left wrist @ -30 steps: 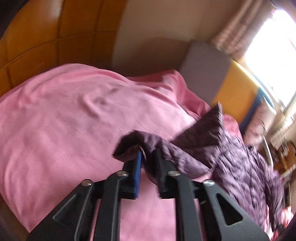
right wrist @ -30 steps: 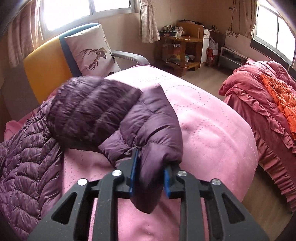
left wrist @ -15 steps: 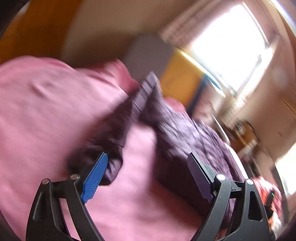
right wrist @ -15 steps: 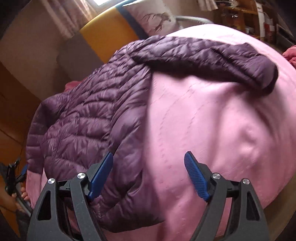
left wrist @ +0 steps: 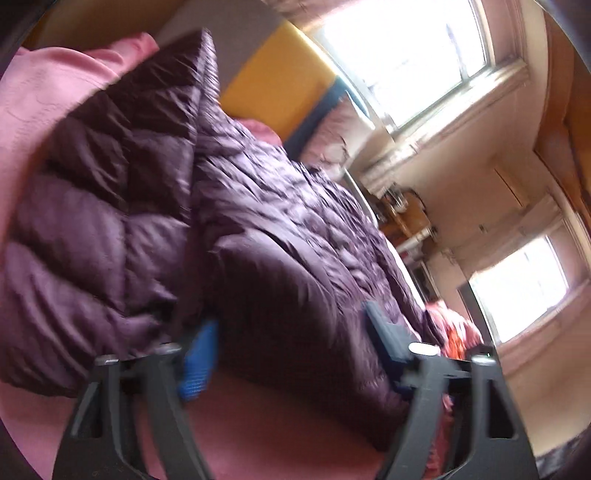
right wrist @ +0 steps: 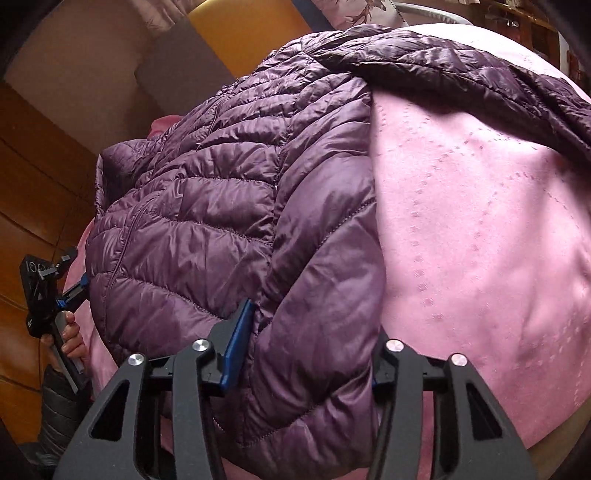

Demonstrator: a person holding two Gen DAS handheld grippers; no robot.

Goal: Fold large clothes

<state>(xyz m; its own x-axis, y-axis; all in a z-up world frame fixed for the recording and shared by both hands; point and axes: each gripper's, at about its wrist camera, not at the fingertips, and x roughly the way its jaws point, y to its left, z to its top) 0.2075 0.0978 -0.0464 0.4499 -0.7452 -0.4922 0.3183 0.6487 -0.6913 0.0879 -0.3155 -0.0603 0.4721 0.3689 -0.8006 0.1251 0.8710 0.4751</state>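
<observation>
A purple quilted down jacket [right wrist: 229,206] lies spread on a pink bed cover [right wrist: 480,221]; one sleeve [right wrist: 461,70] is folded across its top. In the left wrist view the jacket [left wrist: 258,221] fills the middle. My right gripper [right wrist: 310,332] is open with its jaws either side of the jacket's near edge. My left gripper [left wrist: 291,343] is open, jaws astride a fold of the jacket near its hem. The left gripper also shows at the far left of the right wrist view [right wrist: 55,291], held in a hand.
A yellow and grey headboard cushion [right wrist: 236,33] and a deer-print pillow [right wrist: 354,11] lie behind the jacket. Wooden wall panels [right wrist: 33,177] stand at the left. Bright windows [left wrist: 417,55], a wooden desk [left wrist: 402,214] and a red-orange quilt [left wrist: 454,332] are beyond the bed.
Both grippers let go of the sleeves they held and opened. Both have since moved in on the jacket's body, with its edge now between their jaws.
</observation>
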